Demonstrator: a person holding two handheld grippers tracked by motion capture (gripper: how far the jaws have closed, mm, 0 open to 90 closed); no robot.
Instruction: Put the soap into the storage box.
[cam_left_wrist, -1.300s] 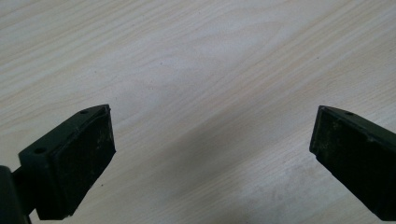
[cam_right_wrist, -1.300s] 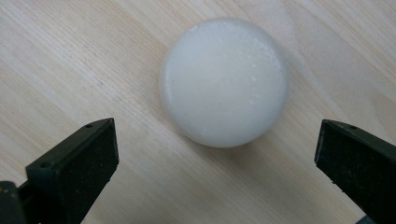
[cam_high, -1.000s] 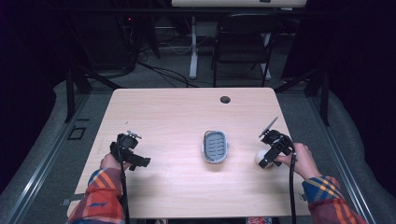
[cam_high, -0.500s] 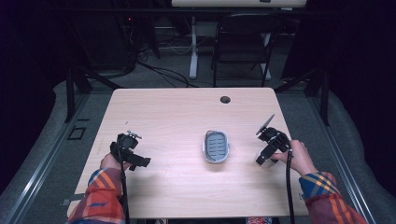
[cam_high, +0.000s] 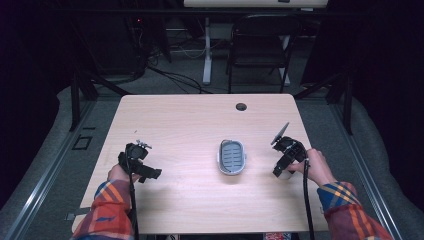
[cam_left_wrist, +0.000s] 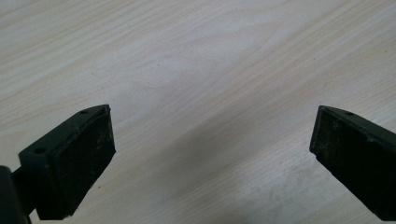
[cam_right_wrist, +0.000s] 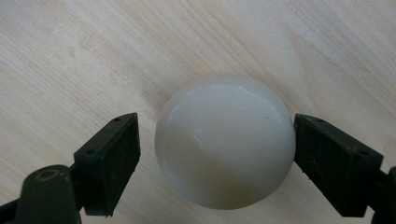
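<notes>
Left gripper (cam_high: 150, 172) sits near the table's (cam_high: 190, 125) left edge, low over the wood, jaws spread wide with only bare grain between them in its own view. That hand (cam_high: 119, 173) comes in from the bottom in a plaid sleeve, forearm angled up toward the middle.

Mid-table there's a small grey oval tray (cam_high: 232, 157) with a ribbed inside, sitting alone, well apart from both grippers.

Over on the right, the right gripper (cam_right_wrist: 217, 140) is tipped down over a white ball (cam_right_wrist: 225, 140). Jaws straddle it: right one looks like it's touching, left one has a thin gap, so not clamped. Right hand (cam_high: 316, 167) reaches in from the lower right, cable trailing back.
</notes>
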